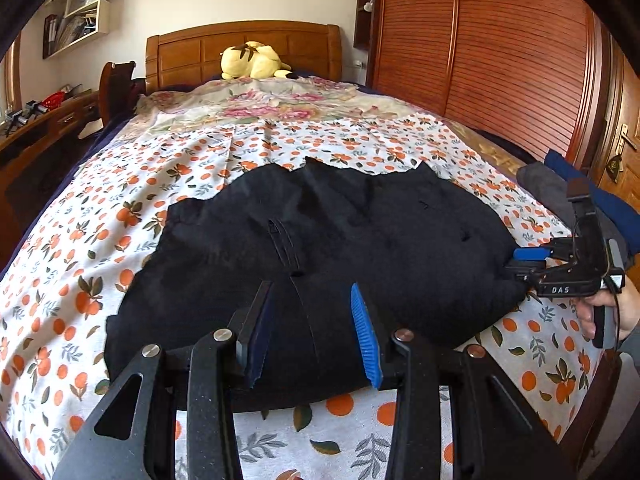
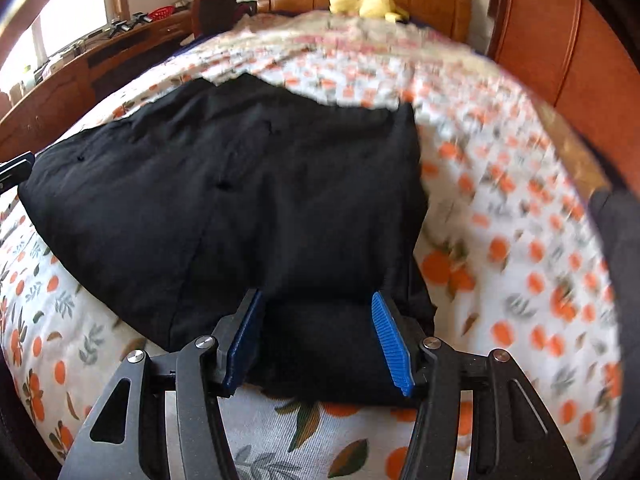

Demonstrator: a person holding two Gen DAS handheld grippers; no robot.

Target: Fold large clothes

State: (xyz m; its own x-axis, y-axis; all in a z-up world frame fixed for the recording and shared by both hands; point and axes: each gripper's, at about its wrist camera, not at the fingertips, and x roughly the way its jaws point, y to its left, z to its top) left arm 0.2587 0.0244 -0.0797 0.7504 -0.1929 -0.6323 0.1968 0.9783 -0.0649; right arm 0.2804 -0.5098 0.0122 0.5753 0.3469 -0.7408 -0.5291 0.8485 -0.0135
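Both grippers, left (image 1: pixel 312 332) and right (image 2: pixel 316 340), jaws spread astride black garment (image 1: pixel 340 232)

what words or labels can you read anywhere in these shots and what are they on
"DAS": white letters on the black body of the right gripper, seen in the left wrist view.
Wall shelf: items there may carry print, but it is too small to read.
Door plaque: too small to read.
Black garment, orange-print bedsheet: no text visible.
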